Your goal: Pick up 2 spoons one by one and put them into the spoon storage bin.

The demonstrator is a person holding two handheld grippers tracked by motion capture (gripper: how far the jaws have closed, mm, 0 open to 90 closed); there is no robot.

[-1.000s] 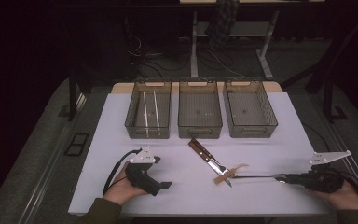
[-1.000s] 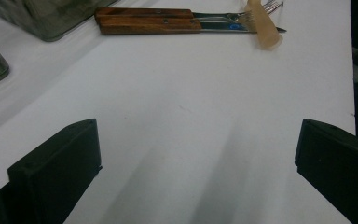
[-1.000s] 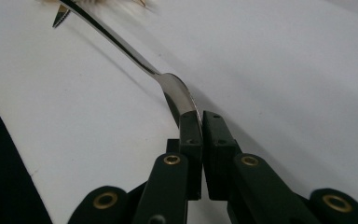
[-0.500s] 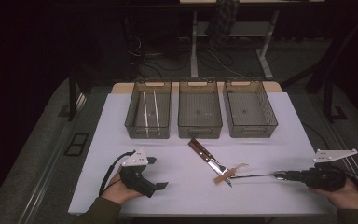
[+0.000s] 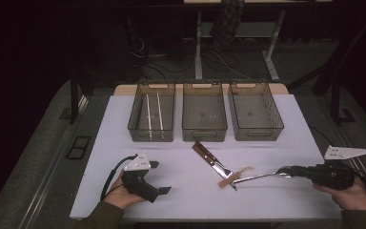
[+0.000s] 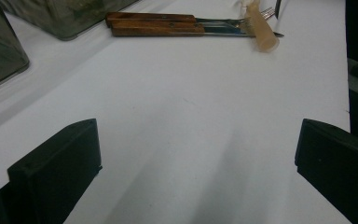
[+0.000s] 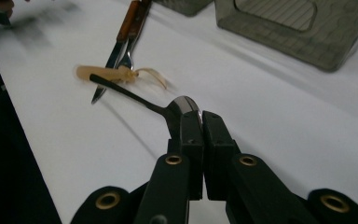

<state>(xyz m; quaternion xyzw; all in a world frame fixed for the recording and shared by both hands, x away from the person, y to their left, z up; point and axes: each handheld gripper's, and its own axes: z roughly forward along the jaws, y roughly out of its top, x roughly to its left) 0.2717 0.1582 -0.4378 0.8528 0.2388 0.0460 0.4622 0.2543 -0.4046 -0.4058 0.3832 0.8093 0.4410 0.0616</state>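
One spoon [image 7: 168, 106] is the thing in hand: a slim, dark metal piece with a shiny oval bowl and a long thin handle, and the right hand-held gripper [image 7: 199, 119] has its two black jaws pressed together on the bowl end. In the right gripper view the handle runs away from the jaws toward ten o'clock, and its far tip lies across a pale, translucent tan utensil [image 7: 103, 73]; whether the two touch cannot be told. In the high view the spoon [image 5: 262, 176] reads as a thin bright line low over the white table [image 5: 181, 200], at about five o'clock from the table's middle, stretching from the right hand-held gripper [image 5: 286, 170] toward nine o'clock. Just beyond its tip lie a knife [image 5: 209, 157] and a fork [image 6: 223, 22], both with brown wooden handles, side by side and slanted, their handles pointing to eleven o'clock. Three smoky clear bins stand in a row at the table's twelve o'clock edge; the left bin [image 5: 151, 118] holds two thin pale sticks, while the middle bin [image 5: 204, 117] and the right bin [image 5: 255, 116] show only their ribbed floors. The left hand-held gripper [image 5: 157, 177] rests at seven o'clock, well apart from the cutlery, its jaws spread wide with only bare table between them, as the left gripper view shows.
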